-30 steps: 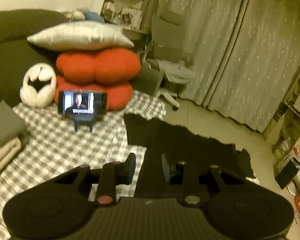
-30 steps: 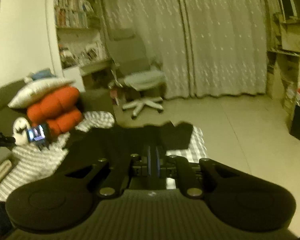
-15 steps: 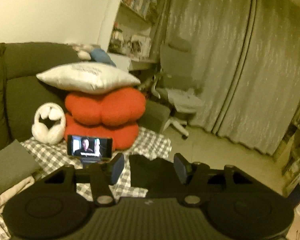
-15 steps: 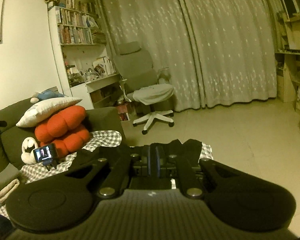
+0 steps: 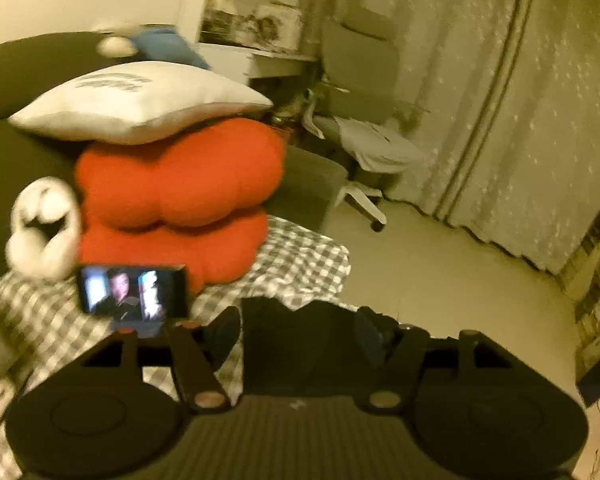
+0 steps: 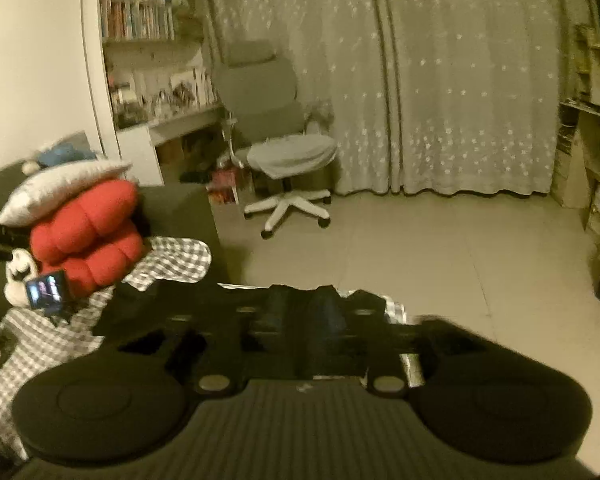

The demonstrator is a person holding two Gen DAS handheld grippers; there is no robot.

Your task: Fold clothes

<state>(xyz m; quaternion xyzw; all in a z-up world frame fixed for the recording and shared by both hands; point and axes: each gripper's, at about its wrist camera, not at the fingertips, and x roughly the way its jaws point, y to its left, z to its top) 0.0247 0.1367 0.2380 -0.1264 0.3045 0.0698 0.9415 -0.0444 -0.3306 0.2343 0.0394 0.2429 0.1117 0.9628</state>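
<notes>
A black garment (image 5: 296, 332) lies on the grey-and-white checked cover (image 5: 300, 264) of the sofa seat, its far edge by the seat's end. My left gripper (image 5: 296, 334) is wide open just above it, its fingertips (image 5: 224, 332) on either side of the cloth. In the right wrist view the same garment (image 6: 180, 308) spreads below my right gripper (image 6: 306, 312). The right jaws look partly apart with dark cloth between them; blur hides whether they grip it.
Red cushions (image 5: 176, 184) topped by a white pillow (image 5: 136, 100) stand at the sofa's far end, with a white plush (image 5: 40, 228) and a phone on a stand (image 5: 134, 292) in front. A grey office chair (image 6: 276, 140), curtains (image 6: 440, 80) and shelves (image 6: 140, 8) lie beyond.
My left gripper has opened wider and dipped toward the garment. My right gripper, shut before, now shows its jaws slightly apart, and both views are blurred by motion.
</notes>
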